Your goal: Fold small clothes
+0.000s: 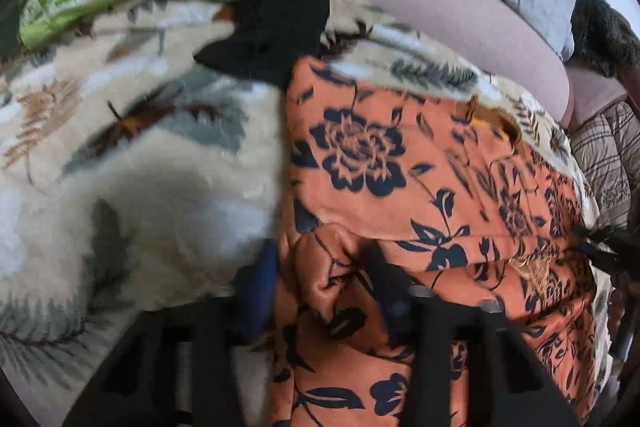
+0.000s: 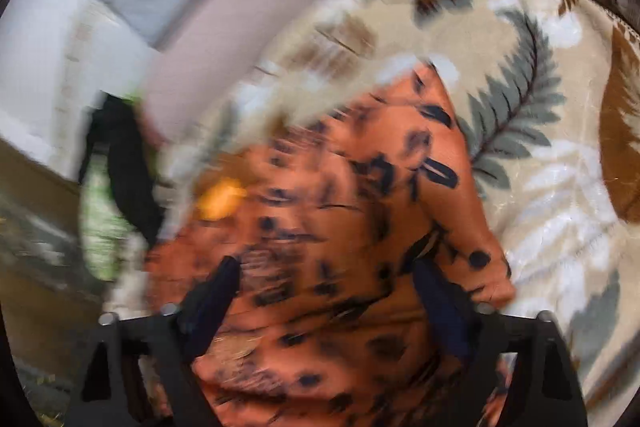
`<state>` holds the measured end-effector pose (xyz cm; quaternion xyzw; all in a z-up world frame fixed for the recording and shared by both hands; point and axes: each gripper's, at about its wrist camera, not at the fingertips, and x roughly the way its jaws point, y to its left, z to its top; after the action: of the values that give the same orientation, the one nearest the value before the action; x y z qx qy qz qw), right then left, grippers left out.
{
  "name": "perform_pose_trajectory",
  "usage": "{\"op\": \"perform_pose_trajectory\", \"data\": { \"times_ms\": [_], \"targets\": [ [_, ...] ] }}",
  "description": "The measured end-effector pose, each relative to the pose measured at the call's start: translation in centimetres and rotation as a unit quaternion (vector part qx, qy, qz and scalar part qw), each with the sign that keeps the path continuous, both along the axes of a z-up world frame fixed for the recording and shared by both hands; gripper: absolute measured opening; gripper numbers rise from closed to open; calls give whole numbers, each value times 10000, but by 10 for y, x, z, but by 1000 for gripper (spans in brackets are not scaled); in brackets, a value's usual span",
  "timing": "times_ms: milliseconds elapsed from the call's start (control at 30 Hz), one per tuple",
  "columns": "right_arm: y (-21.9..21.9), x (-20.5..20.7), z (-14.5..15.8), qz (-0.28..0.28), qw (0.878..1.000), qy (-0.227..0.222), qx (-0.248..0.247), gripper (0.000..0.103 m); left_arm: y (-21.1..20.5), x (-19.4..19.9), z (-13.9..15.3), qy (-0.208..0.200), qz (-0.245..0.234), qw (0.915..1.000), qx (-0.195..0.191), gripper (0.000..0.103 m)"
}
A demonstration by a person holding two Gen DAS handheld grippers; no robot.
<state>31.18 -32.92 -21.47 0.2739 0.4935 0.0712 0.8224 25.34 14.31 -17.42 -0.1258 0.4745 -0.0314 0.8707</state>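
Orange floral garment: thin, limp, light, likely slippery; spread on leaf-print blanket | left gripper straddles raised fold, pinch unclear | right gripper part-spread over cloth, blurred | grasp hem edges.

Orange floral garment: smooth, slightly glossy cloth. Leaf-print blanket: fuzzy, matt plush.

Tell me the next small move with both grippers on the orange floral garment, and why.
Probably close both grippers fully on the orange floral garment before lifting. The left gripper has a bunched fold between its fingers, and the right gripper straddles fabric near the other edge, but neither clearly pinches it yet. The garment lies rumpled on the leaf-print blanket, so a firm hold comes first.
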Motion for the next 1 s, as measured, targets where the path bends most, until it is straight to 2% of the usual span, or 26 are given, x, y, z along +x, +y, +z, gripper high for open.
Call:
{"op": "perform_pose_trajectory", "data": {
  "times_ms": [33,100,200,233,267,300,333,367,433,467,533,600,633,667,700,733,767,800,833,867,900,933,967,1000],
  "targets": [
    [12,2,-2,178,9992,116,-340,25,2,0,-1,-38,-4,10000,-31,39],
    [27,-1,5,401,9964,-11,-746,19,3,0,-1,-108,-71,9999,9,32],
    [35,-14,30,341,9888,-507,-1361,18,8,0,-3,-134,-31,9998,-171,30],
    [34,-16,31,239,9860,-567,-1552,18,11,-1,-5,-138,18,9996,-249,30],
    [31,-14,22,173,9862,-365,-1607,20,13,-2,-5,-131,58,9994,-324,30],
    [27,-8,8,238,9888,15,-1474,23,14,-1,-4,-117,93,9993,-344,30],
    [21,-8,3,258,9922,112,-1212,23,14,-3,-1,-126,121,9993,-331,30],
    [15,-15,11,146,9944,-142,-1040,25,14,-6,5,-191,144,9994,-251,30],
    [5,-22,26,-90,9949,-412,-916,55,11,-10,19,-380,158,9991,-92,31],
    [0,-24,35,-247,9953,-586,-737,77,7,-12,29,-542,108,9985,-27,31],
    [-3,-18,49,-178,9953,-888,-353,78,0,-12,40,-741,9,9973,13,36],
    [4,-4,53,228,9947,-990,160,78,-11,-8,43,-831,-149,9964,103,39],
    [9,5,49,450,9927,-965,567,78,-15,-2,36,-697,-150,9972,220,40],
    [13,18,38,716,9884,-797,1073,78,-18,8,22,-393,-45,9982,444,40],
    [15,26,25,833,9855,-651,1330,77,-16,15,9,-77,105,9976,675,40],
    [14,34,11,740,9879,-604,1224,77,-12,20,-3,178,289,9962,800,48],
    [5,42,-7,407,9937,-388,971,76,-7,18,-1,68,371,9971,659,48],
    [-10,45,-23,48,9880,-283,1514,70,-6,17,3,103,418,9968,678,49],
    [-22,41,-21,-321,9795,-401,1950,69,-5,14,8,89,489,9961,727,51],
    [-27,35,-13,-477,9779,-498,1973,70,-3,9,15,-90,571,9954,759,52],
    [-26,30,-2,-406,9791,-712,1862,73,-3,8,16,-171,591,9949,805,58],
    [-20,29,6,-73,9799,-1023,1711,75,-3,11,10,-47,574,9943,901,63],
    [-14,31,3,109,9836,-973,1517,84,-1,16,1,200,537,9948,847,63],
    [-10,37,-14,230,9910,-383,1263,86,3,18,-4,308,571,9954,699,65]
  ]
}}
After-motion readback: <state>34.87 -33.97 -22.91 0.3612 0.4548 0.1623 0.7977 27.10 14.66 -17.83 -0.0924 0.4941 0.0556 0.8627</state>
